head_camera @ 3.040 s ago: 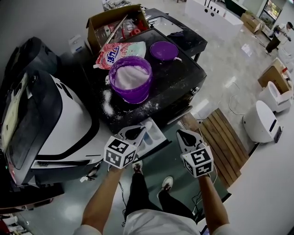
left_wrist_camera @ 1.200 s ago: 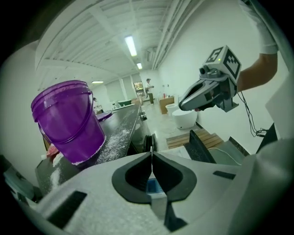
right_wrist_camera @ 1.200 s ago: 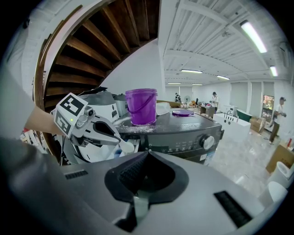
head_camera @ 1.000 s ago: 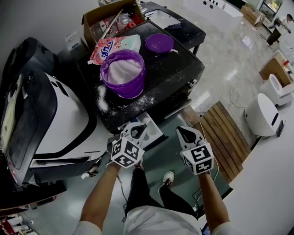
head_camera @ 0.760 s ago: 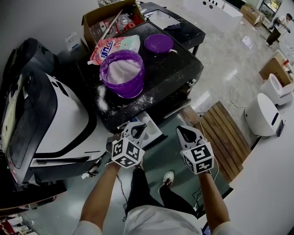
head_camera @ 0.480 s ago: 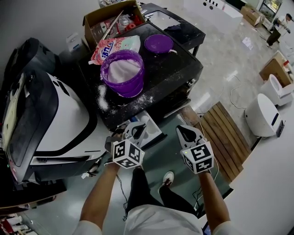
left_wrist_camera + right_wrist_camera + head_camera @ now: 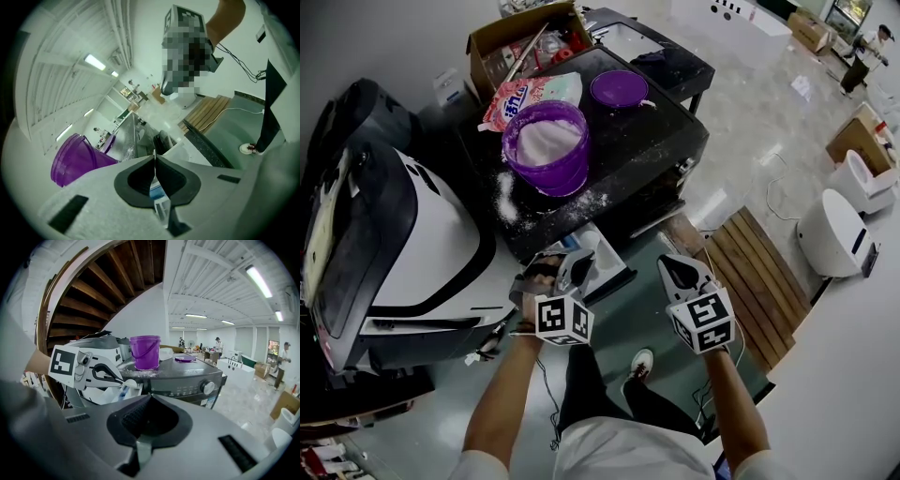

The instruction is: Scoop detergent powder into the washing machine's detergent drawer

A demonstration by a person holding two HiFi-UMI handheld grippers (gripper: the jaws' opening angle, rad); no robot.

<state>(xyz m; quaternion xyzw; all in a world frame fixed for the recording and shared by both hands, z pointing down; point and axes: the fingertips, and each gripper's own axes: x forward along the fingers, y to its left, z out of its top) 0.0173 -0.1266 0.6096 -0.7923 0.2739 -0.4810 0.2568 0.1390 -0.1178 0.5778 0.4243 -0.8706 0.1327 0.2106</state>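
In both gripper views we get bright, even light from ceiling lamps (image 7: 259, 275); the edges bend strongly and the corners go black, and the near jaws look soft. Our head view is dimmer: glare on the glossy floor (image 7: 741, 112) at upper right, the top of the washing machine (image 7: 656, 131) nearly black.

The detergent drawer (image 7: 607, 262), white with a blue inset, stands open from the front of the dark washing machine (image 7: 647, 150), just under the left tongs (image 7: 570, 270). Their closed tips pinch a small white scoop (image 7: 129, 383) over it. Beyond these tongs, on the machine's top, the purple bucket (image 7: 553, 173) stands upright, full of white powder (image 7: 544, 139).
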